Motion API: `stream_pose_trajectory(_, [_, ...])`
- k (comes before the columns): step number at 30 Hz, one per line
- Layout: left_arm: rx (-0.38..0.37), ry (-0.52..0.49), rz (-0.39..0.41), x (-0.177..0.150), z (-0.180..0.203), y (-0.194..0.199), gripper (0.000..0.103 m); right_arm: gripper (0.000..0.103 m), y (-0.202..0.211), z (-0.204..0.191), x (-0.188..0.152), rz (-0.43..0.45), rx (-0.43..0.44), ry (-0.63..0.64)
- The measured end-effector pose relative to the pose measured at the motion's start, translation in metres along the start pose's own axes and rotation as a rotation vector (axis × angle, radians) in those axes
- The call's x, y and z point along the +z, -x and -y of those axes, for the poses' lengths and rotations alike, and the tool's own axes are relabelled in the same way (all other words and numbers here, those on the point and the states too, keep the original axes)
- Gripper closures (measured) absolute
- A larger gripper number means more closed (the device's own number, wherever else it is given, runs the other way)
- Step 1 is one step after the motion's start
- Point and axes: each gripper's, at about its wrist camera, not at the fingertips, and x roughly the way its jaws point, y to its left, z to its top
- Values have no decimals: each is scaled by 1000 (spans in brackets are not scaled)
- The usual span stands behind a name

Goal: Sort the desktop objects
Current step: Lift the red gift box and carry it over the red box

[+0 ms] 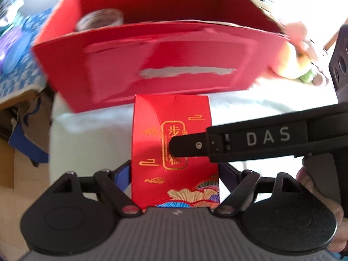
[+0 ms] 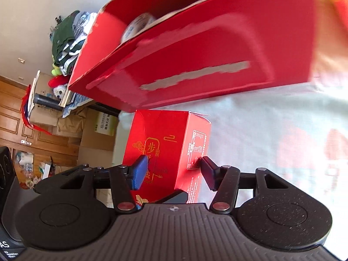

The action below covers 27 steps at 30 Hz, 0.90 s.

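The left gripper [image 1: 175, 174] is clamping a small red carton [image 1: 174, 152] across its width, its blue pads pressing on the carton's two sides. The carton is standing on a pale cloth [image 1: 91, 134], gold characters and clouds facing up toward the left camera.

The right gripper [image 2: 171, 169] is reaching across the same carton [image 2: 165, 148]; its jaws are straddling one corner, one blue pad over the printed front and the other just beside the fine-print side face. Whether those pads are pressing on the card, I cannot tell. In the left view one black finger [image 1: 189, 146] of it is lying over the carton's front, below an arm lettered "DAS".

Just behind the carton, a big open red box [image 1: 152, 65] is sitting on the cloth, with a roll of tape [image 1: 101, 19] inside it at the left end. A plush toy [image 1: 300, 63] is lying to the box's right.
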Motion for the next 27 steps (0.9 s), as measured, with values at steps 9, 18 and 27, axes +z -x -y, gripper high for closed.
stream_pose_trajectory(9, [-44,-114,8,31,97,-12,21,45,66,54,3,57,-56,-47])
stream_pose_trajectory(18, [-48,-199,104,76,186,-5,21,45,135,92,22,187,-95,-43])
stream_pose_trajectory(27, [31,-183,253,142,198,34,21,45,170,58,83,294,-85,129])
